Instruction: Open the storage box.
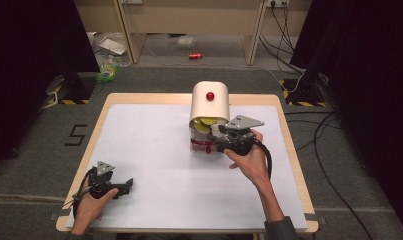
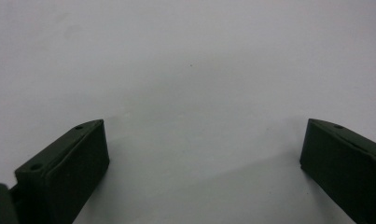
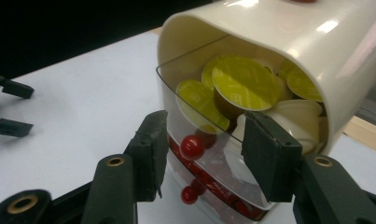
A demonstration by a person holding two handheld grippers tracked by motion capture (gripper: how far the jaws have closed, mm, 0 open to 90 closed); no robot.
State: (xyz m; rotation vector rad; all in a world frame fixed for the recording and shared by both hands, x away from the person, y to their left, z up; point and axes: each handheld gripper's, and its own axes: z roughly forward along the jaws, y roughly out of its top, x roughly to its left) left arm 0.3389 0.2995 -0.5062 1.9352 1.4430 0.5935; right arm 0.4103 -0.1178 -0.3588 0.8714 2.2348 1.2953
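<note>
A: What does the room look like?

B: A dim room with dark curtains at both sides, grey carpet and loose cables on the floor. In the middle stands a wooden bench [image 1: 289, 145] covered by a white sheet [image 1: 154, 165].

A: What sits on it?

B: A cream capsule dispenser [image 1: 209, 102] with a rounded top and a red knob [image 1: 210, 95] stands toward the far edge, a little right of centre. Its front is a clear drawer [image 3: 185, 121], tilted out at the top. Inside the drawer lie coffee capsules with yellow lids [image 3: 244, 81], piled loosely, along with cream-coloured cups. Lower down, red capsules [image 3: 213, 189] show through the clear wall, behind two small red knobs [image 3: 191, 146].

A: And the hand-held grippers?

B: The right hand-held gripper [image 3: 202, 147] is at the drawer front, its jaws closed on either side of the clear drawer wall. The left hand-held gripper [image 1: 120, 188] rests near the bench's near left corner, well apart from the dispenser, jaws wide with nothing but white sheet between them.

A: How much open room is there?

B: The whole left half and near side of the sheet are bare. The dispenser stands close to the far edge, with a strip of sheet to its right.
</note>
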